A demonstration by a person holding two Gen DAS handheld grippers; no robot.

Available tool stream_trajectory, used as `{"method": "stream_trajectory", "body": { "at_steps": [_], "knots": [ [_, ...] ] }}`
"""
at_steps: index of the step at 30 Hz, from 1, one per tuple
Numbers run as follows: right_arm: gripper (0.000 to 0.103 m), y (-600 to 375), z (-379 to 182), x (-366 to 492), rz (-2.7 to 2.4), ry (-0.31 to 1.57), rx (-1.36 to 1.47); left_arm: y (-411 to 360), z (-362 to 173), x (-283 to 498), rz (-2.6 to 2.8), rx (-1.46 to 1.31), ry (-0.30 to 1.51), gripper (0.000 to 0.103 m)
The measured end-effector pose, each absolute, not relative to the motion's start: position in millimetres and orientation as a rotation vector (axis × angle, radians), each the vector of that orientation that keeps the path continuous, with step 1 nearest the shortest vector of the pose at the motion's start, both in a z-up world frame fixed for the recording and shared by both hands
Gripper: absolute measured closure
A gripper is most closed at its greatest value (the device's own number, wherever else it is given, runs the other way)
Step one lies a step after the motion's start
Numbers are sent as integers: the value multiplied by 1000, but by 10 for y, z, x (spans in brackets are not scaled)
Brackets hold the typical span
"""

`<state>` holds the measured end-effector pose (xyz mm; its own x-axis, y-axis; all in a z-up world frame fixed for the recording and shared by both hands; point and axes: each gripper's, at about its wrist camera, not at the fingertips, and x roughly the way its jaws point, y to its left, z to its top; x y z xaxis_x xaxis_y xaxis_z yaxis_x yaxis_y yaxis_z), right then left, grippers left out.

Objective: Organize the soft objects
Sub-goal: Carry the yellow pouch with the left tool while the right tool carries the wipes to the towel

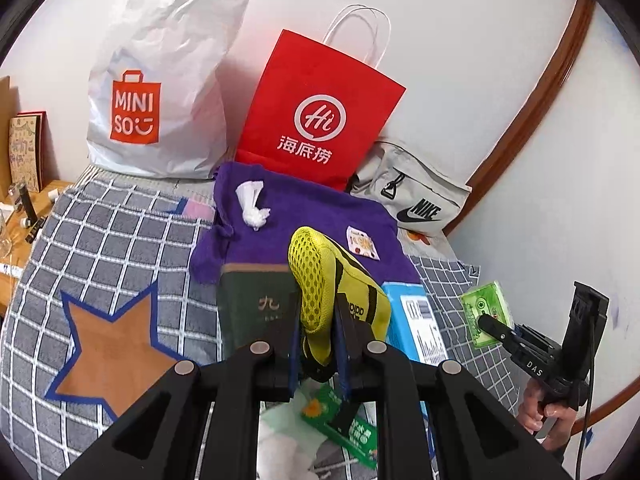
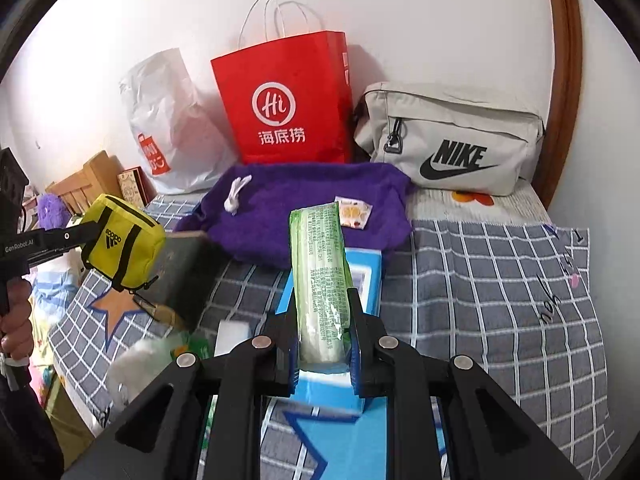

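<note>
Both hands carry a load above the checked bedspread [image 2: 480, 280]. The left gripper [image 1: 316, 320] is clamped on a yellow pouch [image 1: 332, 280], its jaws pinching the mesh side near one end; the right gripper [image 2: 324, 320] is clamped on a green tissue pack [image 2: 320, 268], squeezed near its lower end. Both items hang clear of the bed, over the blue box [image 2: 360, 276] and dark book [image 1: 256, 304], in front of the purple towel [image 2: 304, 208]. Behind it stand the white bag [image 1: 160, 80], red bag [image 1: 320, 112] and grey Nike bag [image 2: 448, 140]. The step in hand looks like carrying the two soft items toward a container, though which one I cannot tell. To do it well, keep both grips firm, since each item is held at one end and could swing or slip, and keep the hands well apart so the loads do not collide. Approach the chosen bag's mouth from above and release only once the item is past the rim. The pack's long axis runs along the right gripper's fingers, its free end pointing away toward the bags. The pouch's long axis likewise runs forward from the left jaws, mesh face up-left, logo side toward the right gripper.
</note>
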<state>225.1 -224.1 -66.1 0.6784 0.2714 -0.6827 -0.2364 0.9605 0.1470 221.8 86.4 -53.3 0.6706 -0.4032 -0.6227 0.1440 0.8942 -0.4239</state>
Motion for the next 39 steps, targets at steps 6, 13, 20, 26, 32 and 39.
{"method": "stream_trajectory", "body": {
  "at_steps": [6,13,20,26,32,39],
  "knots": [
    [84,-2227,-641,2540,287,779,52,861,-545,2471,-310,-376,789,88],
    [84,-2157,-658,2889,305,784,42,835,-613,2776,-295,-405,813,88],
    [84,-2120,-744,3233,334,805,32,835,-666,3057,-293,-442,829,88],
    [84,-2117,-867,3508,344,832,46,819,-717,3283,-290,-470,844,88],
    [84,-2138,-1020,3773,345,877,45,798,-819,3479,-286,-486,861,88],
    [84,-2093,-1205,4045,379,939,18,807,-945,3695,-272,-514,882,88]
  ]
}}
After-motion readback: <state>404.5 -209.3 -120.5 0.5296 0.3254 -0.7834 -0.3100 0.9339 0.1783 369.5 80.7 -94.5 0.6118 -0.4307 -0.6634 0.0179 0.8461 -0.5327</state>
